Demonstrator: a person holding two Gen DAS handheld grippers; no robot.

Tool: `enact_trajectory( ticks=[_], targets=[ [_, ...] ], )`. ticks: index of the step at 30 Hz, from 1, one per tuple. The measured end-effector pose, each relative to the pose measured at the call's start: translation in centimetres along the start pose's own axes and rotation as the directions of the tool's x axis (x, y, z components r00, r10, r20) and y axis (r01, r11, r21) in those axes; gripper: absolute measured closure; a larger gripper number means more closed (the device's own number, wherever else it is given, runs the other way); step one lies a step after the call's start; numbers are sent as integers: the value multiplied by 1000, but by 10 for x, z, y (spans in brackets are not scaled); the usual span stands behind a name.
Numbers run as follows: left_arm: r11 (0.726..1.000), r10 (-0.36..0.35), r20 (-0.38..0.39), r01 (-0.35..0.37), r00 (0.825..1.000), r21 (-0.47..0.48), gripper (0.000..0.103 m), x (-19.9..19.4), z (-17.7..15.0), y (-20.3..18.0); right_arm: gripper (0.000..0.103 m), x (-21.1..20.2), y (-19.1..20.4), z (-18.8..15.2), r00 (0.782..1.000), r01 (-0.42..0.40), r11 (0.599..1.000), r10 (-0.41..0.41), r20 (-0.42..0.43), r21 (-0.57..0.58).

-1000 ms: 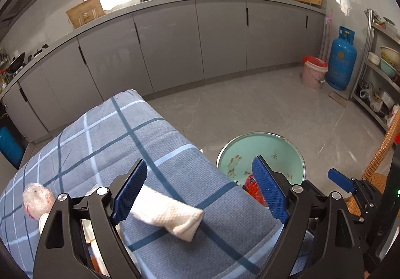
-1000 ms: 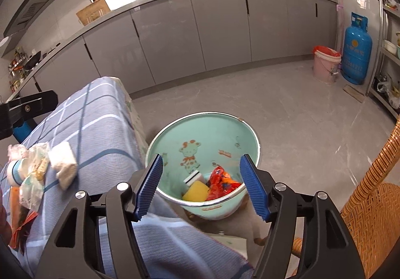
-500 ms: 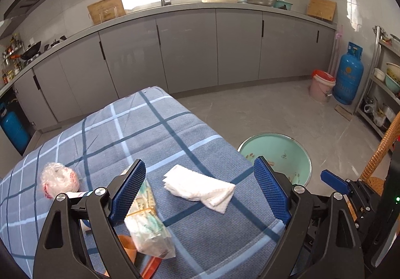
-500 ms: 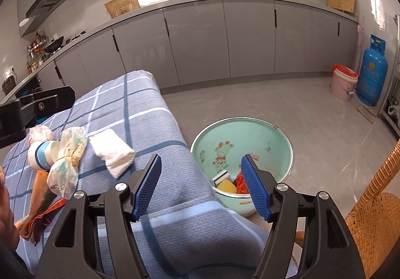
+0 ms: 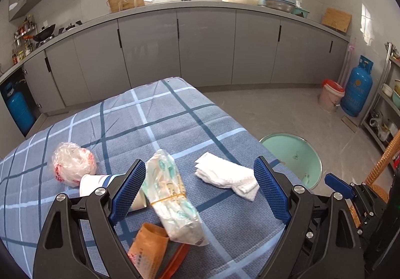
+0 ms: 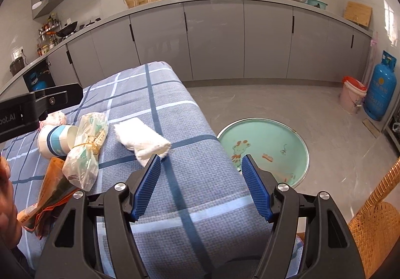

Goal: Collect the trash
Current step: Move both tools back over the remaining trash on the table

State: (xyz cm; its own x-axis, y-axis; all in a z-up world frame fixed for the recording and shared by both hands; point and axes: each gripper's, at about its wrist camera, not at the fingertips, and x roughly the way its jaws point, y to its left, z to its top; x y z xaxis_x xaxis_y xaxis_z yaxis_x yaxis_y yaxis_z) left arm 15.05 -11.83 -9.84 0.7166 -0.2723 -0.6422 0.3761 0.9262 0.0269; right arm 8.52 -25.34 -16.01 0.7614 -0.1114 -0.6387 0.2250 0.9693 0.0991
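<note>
Trash lies on the blue plaid tablecloth (image 5: 155,119): a crumpled white paper towel (image 5: 227,176), a clear plastic bag with a rubber band (image 5: 172,194), a paper cup on its side (image 5: 100,182), a balled plastic wrap (image 5: 72,162) and an orange packet (image 5: 150,251). A mint green basin (image 5: 295,156) stands on the floor right of the table. My left gripper (image 5: 200,191) is open above the bag and towel. My right gripper (image 6: 200,186) is open and empty over the table's right edge, just short of the paper towel (image 6: 141,140), with the basin (image 6: 265,149) to its right.
Grey kitchen cabinets (image 5: 200,46) with a sink line the back wall. A blue gas cylinder (image 5: 356,86) and a pink bucket (image 5: 330,96) stand at the right. A wicker chair (image 6: 372,224) is at the lower right. A shelf rack (image 5: 390,94) stands at the far right.
Both grippers have risen and pulled back left from over the basin to above the table. More trash on the table has come into view. Both stay open.
</note>
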Motion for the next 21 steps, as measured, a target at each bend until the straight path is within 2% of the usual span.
enact_trajectory(
  ticks=[10, 16, 21],
  targets=[
    [994, 88, -1, -88, 996, -68, 16, -11, -15, 56, 32, -4, 33, -6, 999, -41, 998, 41, -12, -53],
    [978, 162, -40, -166, 986, -126, 16, -14, -34, 103, 32, -7, 53, -9, 998, -66, 994, 65, -18, -90],
    [963, 202, -94, -215, 975, -162, 16, -19, -62, 136, 31, -9, 72, -14, 996, -83, 989, 80, -24, -125]
  ],
)
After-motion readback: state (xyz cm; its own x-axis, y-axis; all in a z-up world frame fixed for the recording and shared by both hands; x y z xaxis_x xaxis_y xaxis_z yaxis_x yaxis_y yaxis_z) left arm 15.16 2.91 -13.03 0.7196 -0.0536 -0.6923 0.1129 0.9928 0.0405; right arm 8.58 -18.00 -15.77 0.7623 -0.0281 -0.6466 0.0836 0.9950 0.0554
